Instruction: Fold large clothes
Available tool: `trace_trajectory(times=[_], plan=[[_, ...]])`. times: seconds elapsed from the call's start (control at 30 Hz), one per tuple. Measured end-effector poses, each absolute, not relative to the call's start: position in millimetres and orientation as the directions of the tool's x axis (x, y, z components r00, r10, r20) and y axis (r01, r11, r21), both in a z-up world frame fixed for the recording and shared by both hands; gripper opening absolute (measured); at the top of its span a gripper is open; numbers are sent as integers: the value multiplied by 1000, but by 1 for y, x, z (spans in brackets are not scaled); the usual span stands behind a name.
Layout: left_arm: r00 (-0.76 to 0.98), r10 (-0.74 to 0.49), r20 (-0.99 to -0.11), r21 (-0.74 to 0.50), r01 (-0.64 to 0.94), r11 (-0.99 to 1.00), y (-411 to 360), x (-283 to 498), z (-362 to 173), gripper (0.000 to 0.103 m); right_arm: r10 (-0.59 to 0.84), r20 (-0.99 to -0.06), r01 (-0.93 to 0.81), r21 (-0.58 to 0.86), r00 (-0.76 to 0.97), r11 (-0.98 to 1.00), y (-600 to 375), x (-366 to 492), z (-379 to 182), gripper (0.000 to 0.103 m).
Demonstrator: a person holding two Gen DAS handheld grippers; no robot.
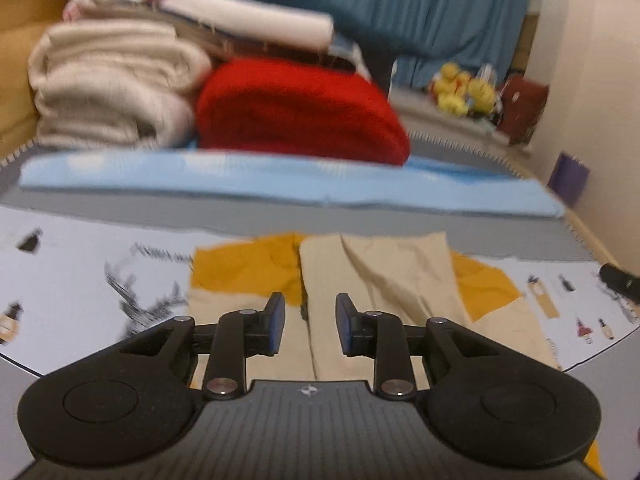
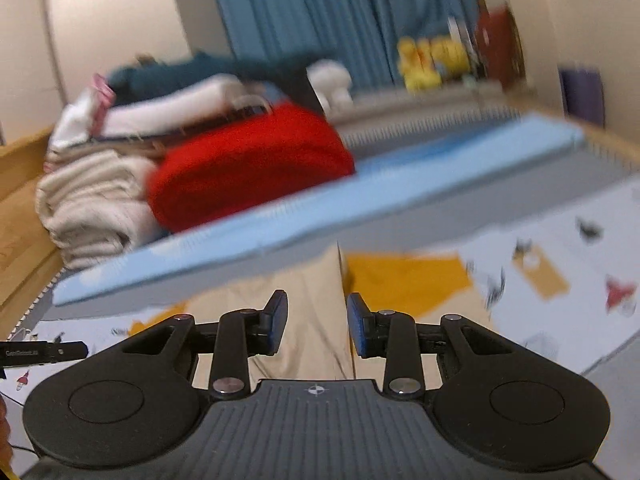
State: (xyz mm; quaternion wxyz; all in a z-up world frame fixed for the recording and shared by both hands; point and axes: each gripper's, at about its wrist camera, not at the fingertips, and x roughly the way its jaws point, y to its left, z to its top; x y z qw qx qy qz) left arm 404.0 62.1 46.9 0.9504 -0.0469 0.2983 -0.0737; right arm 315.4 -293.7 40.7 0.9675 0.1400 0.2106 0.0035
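A beige garment (image 1: 384, 276) lies flat on a mustard-yellow cloth (image 1: 248, 268) on the patterned white sheet (image 1: 92, 256). My left gripper (image 1: 310, 322) is open and empty, hovering over the beige garment near its middle seam. In the right wrist view the beige garment (image 2: 316, 304) and yellow cloth (image 2: 404, 280) lie just ahead. My right gripper (image 2: 317, 322) is open and empty above the garment. Both views are blurred.
A pile of folded clothes stands behind: a red one (image 1: 296, 112), cream knits (image 1: 112, 84), white and teal ones on top. A light blue pad (image 1: 280, 184) lies in front of it. A black object (image 1: 620, 278) lies right. Blue curtains and yellow plush toys (image 1: 464, 88) are at the back.
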Motion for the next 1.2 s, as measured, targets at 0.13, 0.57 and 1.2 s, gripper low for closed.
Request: trace_trajectory(times=[0.13, 0.57, 1.2], plan=[[850, -120, -512, -132, 60, 989, 98, 339, 80, 33, 49, -288, 25, 248, 956, 968, -297, 257, 82, 37], [915, -79, -396, -114, 37, 993, 154, 104, 139, 33, -80, -125, 109, 249, 989, 962, -353, 16, 178, 38], [881, -71, -468, -83, 36, 996, 97, 47, 48, 33, -246, -110, 267, 281, 963, 922, -438, -98, 161, 40]])
